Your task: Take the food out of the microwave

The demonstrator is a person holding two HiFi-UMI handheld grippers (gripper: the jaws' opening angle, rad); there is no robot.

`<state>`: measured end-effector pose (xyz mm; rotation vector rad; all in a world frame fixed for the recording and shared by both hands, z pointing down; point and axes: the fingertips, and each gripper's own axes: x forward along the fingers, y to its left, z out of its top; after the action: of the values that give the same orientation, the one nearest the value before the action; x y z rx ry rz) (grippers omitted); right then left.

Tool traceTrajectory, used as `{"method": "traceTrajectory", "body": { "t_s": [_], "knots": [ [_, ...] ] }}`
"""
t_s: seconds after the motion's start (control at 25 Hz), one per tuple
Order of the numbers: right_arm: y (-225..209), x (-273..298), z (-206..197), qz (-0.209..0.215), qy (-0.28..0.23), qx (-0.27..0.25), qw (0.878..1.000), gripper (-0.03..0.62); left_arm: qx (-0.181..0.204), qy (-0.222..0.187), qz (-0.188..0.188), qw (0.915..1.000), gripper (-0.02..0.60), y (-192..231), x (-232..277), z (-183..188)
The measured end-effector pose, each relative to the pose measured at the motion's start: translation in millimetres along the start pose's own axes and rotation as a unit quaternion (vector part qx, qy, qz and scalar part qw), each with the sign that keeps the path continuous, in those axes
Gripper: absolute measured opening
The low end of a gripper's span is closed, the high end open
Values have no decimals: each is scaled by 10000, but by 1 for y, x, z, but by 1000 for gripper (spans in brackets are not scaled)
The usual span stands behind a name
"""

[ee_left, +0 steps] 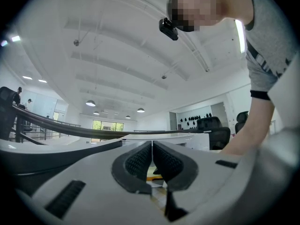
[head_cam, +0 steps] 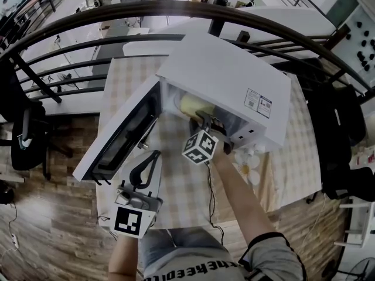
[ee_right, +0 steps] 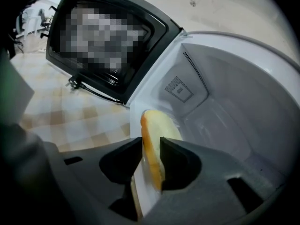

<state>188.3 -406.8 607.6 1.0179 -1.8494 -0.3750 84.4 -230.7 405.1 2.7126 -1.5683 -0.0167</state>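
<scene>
Gripping the food [ee_right: 159, 125] at lower centre, the right gripper [ee_right: 151, 144] holds it inside the microwave [head_cam: 228, 81] — door [head_cam: 120, 139] open, withdrawal outstanding; left gripper [ee_left: 152, 149] closed, empty.

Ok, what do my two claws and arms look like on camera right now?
The left claw and right claw have pale grey bodies with black textured pads. Each carries a white cube with black square markers. A thin black cable trails from the right one. The person wears a grey T-shirt with a dark-trimmed short sleeve; the forearms are bare.
</scene>
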Motion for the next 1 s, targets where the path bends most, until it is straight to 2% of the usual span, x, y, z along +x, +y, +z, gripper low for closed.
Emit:
{"method": "traceTrajectory", "body": {
  "t_s": [0.12, 0.52, 1.0],
  "knots": [
    [-1, -6, 5, 6, -100, 172, 9998, 104, -4, -34, -84, 10000, 11, -1, 1, 3],
    [4, -27, 18, -133, -50, 233, 9996, 58, -74, -99, -490, 9987, 11, 0, -6, 16],
    [-1, -82, 36, -362, -359, 1348, 9896, 49, -39, -155, -738, 9971, 11, 10, -28, 38]
  ]
}}
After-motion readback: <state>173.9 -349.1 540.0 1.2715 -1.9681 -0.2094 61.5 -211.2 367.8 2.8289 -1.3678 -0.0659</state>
